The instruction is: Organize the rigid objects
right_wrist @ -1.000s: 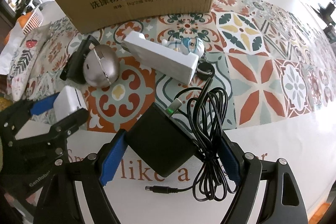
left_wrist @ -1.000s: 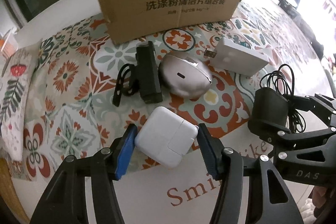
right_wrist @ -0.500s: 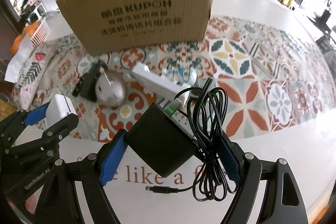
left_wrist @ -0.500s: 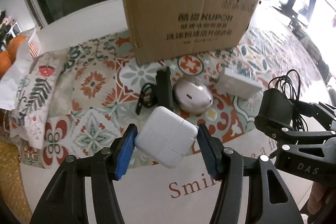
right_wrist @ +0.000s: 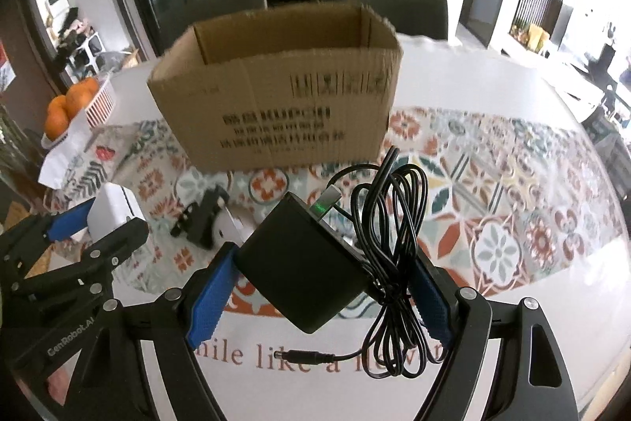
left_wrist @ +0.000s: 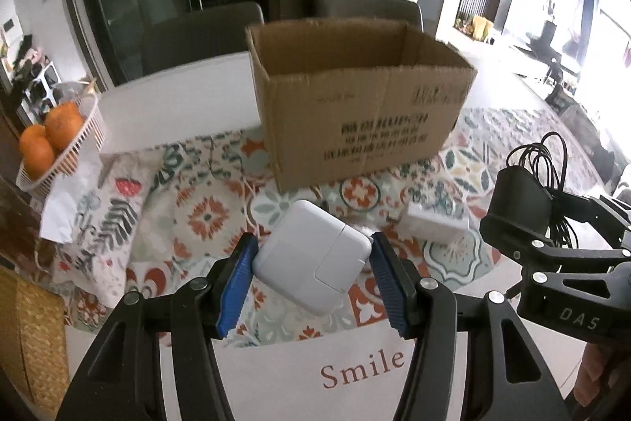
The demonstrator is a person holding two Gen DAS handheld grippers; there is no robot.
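My left gripper (left_wrist: 311,259) is shut on a white square charger (left_wrist: 311,257) and holds it high above the table. My right gripper (right_wrist: 315,275) is shut on a black power adapter (right_wrist: 303,265) whose coiled black cable (right_wrist: 394,263) hangs beside it. An open cardboard box (left_wrist: 363,101) stands ahead on the patterned tablecloth; it also shows in the right wrist view (right_wrist: 276,85). In the left wrist view the right gripper with the adapter (left_wrist: 520,212) is at the right. In the right wrist view the left gripper with the charger (right_wrist: 114,212) is at the left.
A white flat box (left_wrist: 434,223) lies on the cloth below the carton. A black object (right_wrist: 201,219) lies beside a partly hidden pale one. A basket of oranges (left_wrist: 51,141) stands at the far left. Chairs stand behind the table.
Both grippers have risen with their loads, from table level to above the box's rim. The box's open top is now in view.
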